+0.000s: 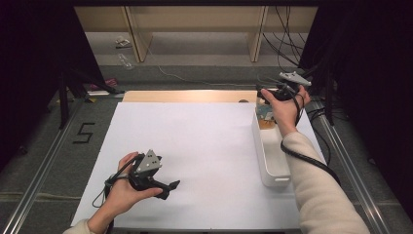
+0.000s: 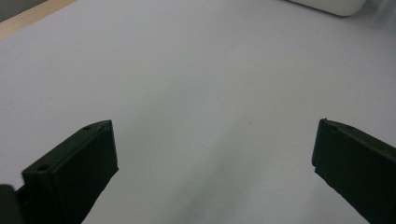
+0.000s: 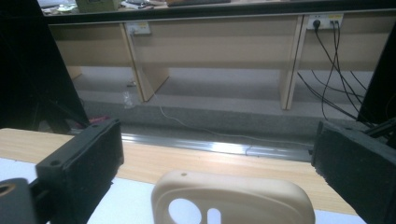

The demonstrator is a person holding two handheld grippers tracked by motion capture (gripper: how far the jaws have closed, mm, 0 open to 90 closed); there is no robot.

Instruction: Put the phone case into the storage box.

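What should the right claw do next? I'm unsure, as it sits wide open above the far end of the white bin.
Probably lower the right claw and close on the beige handled piece standing between its open jaws, at the far end of the white bin. The left claw is open over bare white table, so it has nothing to grasp.

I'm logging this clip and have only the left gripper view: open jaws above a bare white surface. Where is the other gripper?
Observer: The right gripper is at the table's far right, over the far end of a long white bin.
Operator: Is it holding anything?
Observer: No. In the right gripper view its jaws stand wide apart, and a beige object with cut-out holes sits low between them, with neither jaw touching it.
Operator: Anything in the bin?
Observer: Small items lie at its far end, but they are too small to identify.
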